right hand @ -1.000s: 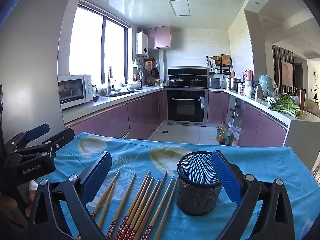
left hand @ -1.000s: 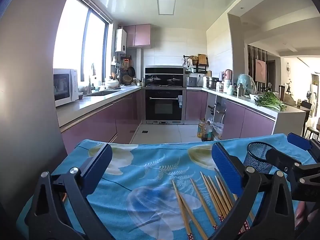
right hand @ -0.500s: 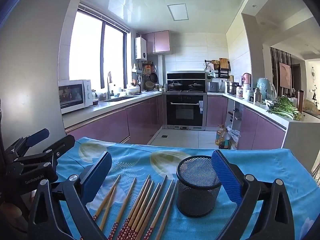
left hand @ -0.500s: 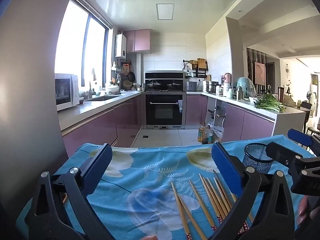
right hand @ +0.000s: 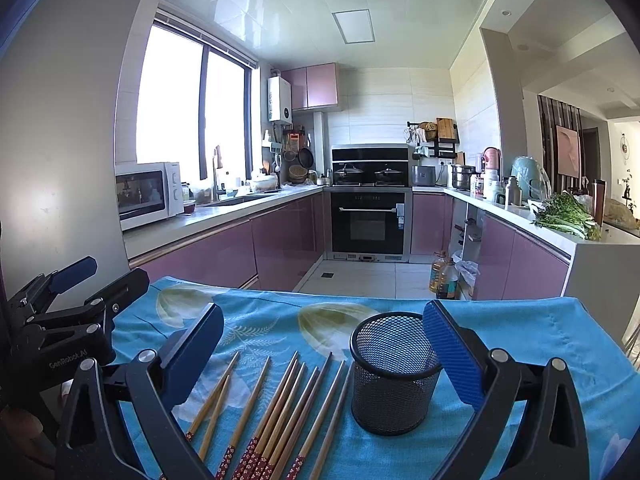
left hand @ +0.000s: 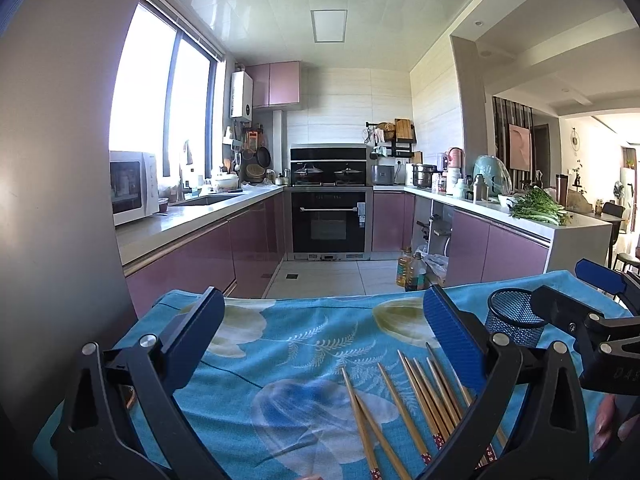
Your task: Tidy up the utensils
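Right gripper (right hand: 322, 354) wide, empty; wooden red-ended chopsticks (right hand: 280, 408) at 6 o'clock, black mesh cylindrical holder (right hand: 394, 372) at 3 o'clock. Left gripper (left hand: 320, 344) wide, empty.

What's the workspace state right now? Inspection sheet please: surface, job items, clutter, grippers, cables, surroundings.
Surface: table under a blue floral cloth, lying flat.
Job's things: chopsticks lie loose on the cloth in a rough row, patterned red ends toward the cameras; black mesh cup stands upright to their right, nothing visible inside.
Clutter: nothing seen on the cloth.
Grippers: left gripper open, holding nothing, over the cloth left of the chopsticks; right gripper open, holding nothing, the cup and most chopsticks between its fingers in view.
Cables: nothing seen.
Surroundings: kitchen with purple cabinets; oven at the back, microwave on the left counter, greens on the right counter, oil bottles on the floor.
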Available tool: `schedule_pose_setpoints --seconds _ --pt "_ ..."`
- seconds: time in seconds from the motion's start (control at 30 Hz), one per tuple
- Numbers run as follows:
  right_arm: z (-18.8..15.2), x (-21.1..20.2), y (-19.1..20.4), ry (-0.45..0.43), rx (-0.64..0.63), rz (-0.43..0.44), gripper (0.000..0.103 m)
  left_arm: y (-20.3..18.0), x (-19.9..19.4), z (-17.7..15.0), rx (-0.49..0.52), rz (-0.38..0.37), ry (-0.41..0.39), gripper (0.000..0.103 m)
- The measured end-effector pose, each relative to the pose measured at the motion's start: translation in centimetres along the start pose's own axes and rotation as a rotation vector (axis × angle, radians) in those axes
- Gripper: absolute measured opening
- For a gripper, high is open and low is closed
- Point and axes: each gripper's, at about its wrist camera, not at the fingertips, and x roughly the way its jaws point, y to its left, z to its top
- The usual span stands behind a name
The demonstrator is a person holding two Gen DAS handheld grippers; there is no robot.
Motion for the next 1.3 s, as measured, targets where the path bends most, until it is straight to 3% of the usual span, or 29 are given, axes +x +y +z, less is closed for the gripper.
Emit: schedule_pose_setpoints --seconds 1.3 --pt "-0.32 0.22 0.26 -0.014 0.002 -0.005 0.097 -0.03 0.08 0.15 -0.005 0.002 -0.014 0.098"
